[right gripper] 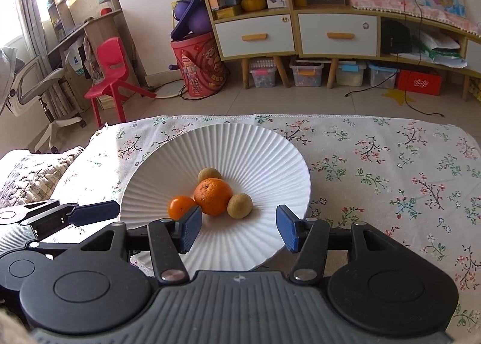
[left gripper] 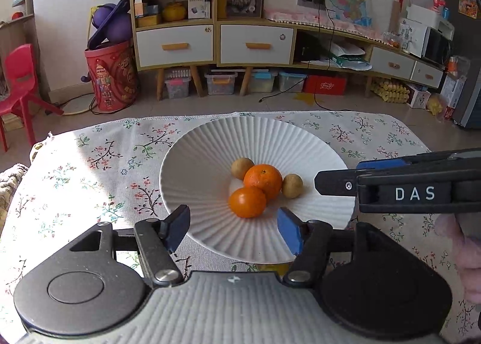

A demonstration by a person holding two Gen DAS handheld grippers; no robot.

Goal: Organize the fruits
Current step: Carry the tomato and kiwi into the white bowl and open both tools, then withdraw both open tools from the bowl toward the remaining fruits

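Nearest the white ribbed plate (left gripper: 192, 163), the left tongs (left gripper: 233, 231) hang over its near rim with the blue pads spread wide and nothing between them; the right tongs (right gripper: 239, 228) sit likewise at the plate's near edge, parted wide and empty, one blue pad (right gripper: 189, 231) covering part of the small orange (right gripper: 180, 207). In the plate's hollow lie four fruits in a close cluster: that small smooth glossy orange nearest, a larger dimpled orange (right gripper: 213, 196) touching it just behind, a dull tan-brown round fruit (right gripper: 239, 205) against the larger orange's right side, and another tan fruit (right gripper: 209, 174) at the back, half hidden by the larger orange. The plate rests on a worktop under a floral cloth (right gripper: 375, 169). Something yellow shows below the plate's near rim in the left wrist view, too covered to make out.
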